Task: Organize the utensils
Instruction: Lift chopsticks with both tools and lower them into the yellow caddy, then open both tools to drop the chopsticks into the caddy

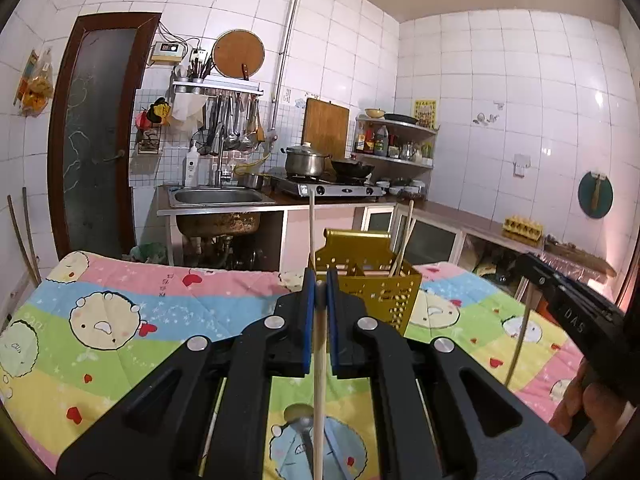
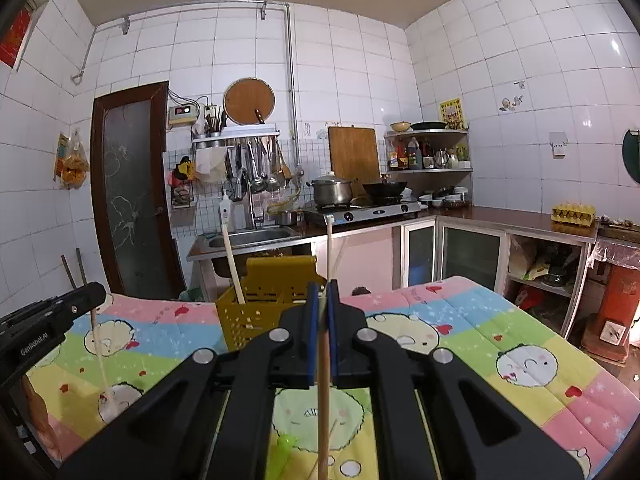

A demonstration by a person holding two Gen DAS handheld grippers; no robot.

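Observation:
A yellow perforated utensil holder [image 1: 376, 288] [image 2: 250, 312] stands on the cloth-covered table [image 1: 120, 320] just beyond both grippers, with pale chopsticks [image 1: 405, 236] [image 2: 232, 264] standing in it. My left gripper [image 1: 320, 280] is shut on a pale chopstick [image 1: 313, 232] that points up in front of the holder. My right gripper [image 2: 322, 288] is shut on another chopstick [image 2: 329, 248], held upright beside the holder's right edge. Each view also catches the other gripper: the right gripper [image 1: 536, 276] at the right edge and the left gripper [image 2: 90, 298] at the left, each with its stick hanging below.
A metal spoon [image 1: 302, 424] lies on the cloth under my left gripper, and a green plastic piece [image 2: 285, 446] lies under my right. Behind the table are a sink [image 1: 218, 197], a gas stove [image 1: 332, 189] with pots, and a counter [image 2: 520, 218] along the right wall.

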